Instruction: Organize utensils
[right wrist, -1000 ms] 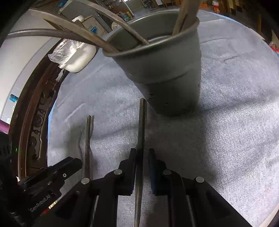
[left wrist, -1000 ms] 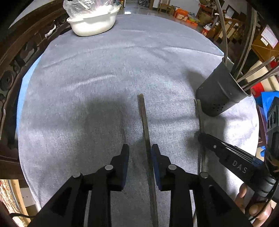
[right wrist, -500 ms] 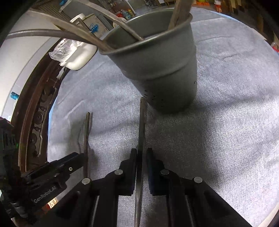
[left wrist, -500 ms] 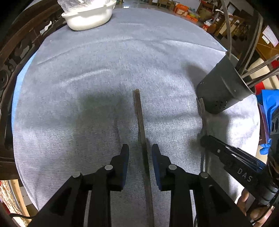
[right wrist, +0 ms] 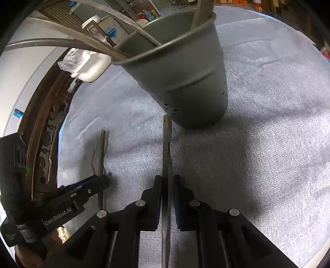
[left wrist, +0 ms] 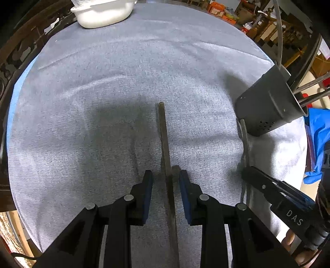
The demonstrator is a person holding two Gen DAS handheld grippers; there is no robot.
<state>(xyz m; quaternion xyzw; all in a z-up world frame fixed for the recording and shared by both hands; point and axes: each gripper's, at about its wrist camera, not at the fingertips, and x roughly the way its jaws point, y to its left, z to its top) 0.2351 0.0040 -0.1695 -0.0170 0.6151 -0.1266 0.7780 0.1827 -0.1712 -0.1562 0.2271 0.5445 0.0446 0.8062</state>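
Note:
A flat metal utensil [left wrist: 165,144] lies on the grey cloth between the fingers of my left gripper [left wrist: 166,183]. Its jaws are closing, and a gap still shows beside the left pad. From the right wrist view, that left gripper [right wrist: 101,181] sits over the same utensil [right wrist: 102,152]. My right gripper [right wrist: 166,185] is shut on a second flat utensil [right wrist: 166,144], whose tip ends at the foot of the dark grey utensil cup [right wrist: 185,82]. The cup [left wrist: 266,111] holds several long utensils. The right gripper [left wrist: 246,172] and its utensil [left wrist: 244,140] appear at the right.
A white tub [left wrist: 103,12] holding a plastic bag stands at the far edge of the grey cloth [left wrist: 103,92]; the tub [right wrist: 90,66] also shows left of the cup. A dark carved wooden rim [right wrist: 47,134] runs along the left. Clutter and a blue item [left wrist: 317,144] lie beyond the right edge.
My left gripper has crept forward and lower over its utensil, which now sits more centred between the fingers. The right gripper and its utensil have kept still.

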